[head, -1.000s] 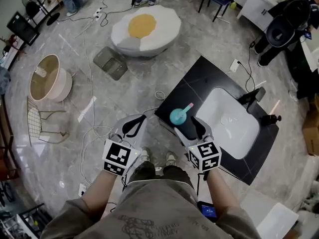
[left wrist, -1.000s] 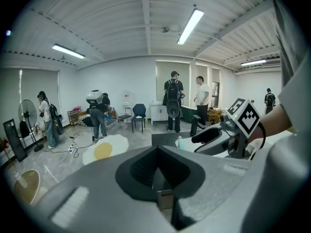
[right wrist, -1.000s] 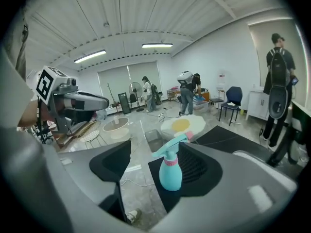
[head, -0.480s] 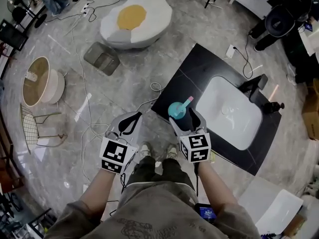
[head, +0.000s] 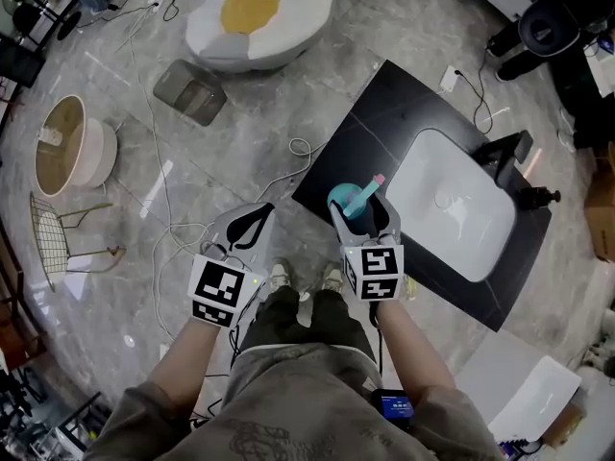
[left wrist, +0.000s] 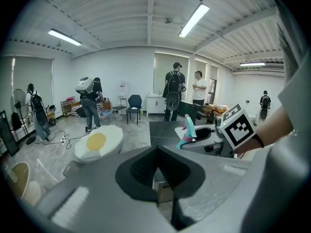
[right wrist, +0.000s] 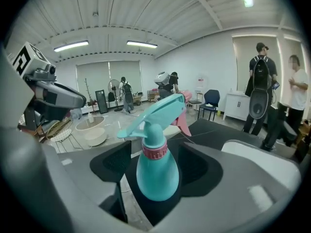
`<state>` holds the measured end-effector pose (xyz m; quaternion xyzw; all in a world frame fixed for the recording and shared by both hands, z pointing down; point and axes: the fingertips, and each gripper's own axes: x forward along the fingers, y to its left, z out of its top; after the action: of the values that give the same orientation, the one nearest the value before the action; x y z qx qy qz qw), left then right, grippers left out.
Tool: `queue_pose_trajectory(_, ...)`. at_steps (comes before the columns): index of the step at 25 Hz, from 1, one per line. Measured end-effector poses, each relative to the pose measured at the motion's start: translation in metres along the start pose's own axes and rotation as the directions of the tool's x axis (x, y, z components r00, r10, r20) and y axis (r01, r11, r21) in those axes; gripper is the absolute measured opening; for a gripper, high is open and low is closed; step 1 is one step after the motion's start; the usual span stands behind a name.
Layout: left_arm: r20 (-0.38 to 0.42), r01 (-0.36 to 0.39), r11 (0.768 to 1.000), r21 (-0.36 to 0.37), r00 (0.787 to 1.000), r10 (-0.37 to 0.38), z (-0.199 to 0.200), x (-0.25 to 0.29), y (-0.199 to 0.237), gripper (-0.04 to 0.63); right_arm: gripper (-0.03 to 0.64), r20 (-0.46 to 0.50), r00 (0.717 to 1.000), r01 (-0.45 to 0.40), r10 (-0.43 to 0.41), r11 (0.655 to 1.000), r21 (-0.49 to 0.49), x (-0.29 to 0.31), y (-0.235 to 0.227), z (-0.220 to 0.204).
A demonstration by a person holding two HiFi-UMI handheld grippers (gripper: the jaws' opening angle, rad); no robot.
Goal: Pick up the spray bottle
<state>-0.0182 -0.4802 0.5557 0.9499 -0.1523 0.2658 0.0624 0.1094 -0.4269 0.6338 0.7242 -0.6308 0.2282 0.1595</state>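
A teal spray bottle (head: 351, 203) with a pink trigger stands upright on the near corner of a black countertop (head: 384, 113). My right gripper (head: 363, 209) reaches round it from the near side. In the right gripper view the bottle (right wrist: 156, 171) stands between the two jaws. They have just been closing a little, but the pads do not visibly press on it, so the right gripper (right wrist: 156, 149) is open. My left gripper (head: 261, 215) hangs over the floor to the left of the counter, shut and empty. The left gripper view shows its own tips (left wrist: 156, 148) and the bottle (left wrist: 188, 130) off to the right.
A white sink basin (head: 452, 209) with a black faucet (head: 504, 152) is set in the countertop right of the bottle. On the marble floor lie cables (head: 173, 209), an egg-shaped cushion (head: 258, 17), a round tub (head: 72, 147) and a wire chair (head: 58, 238). Several people stand at the far side.
Both grippers have sunk lower. The right gripper has come forward, so the bottle now stands between its jaws instead of ahead of them. The left gripper stays shut.
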Motion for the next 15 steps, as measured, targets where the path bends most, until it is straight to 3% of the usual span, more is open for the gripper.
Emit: queue_pose_trajectory(15, -0.006, 0.037, 0.999, 0.008, 0.999, -0.036, -0.013, 0.006, 0.007, 0.000, 0.256, 0.026, 0.998, 0.063, -0.063, 0.998, -0.024, 0.012, -0.009, 0.010)
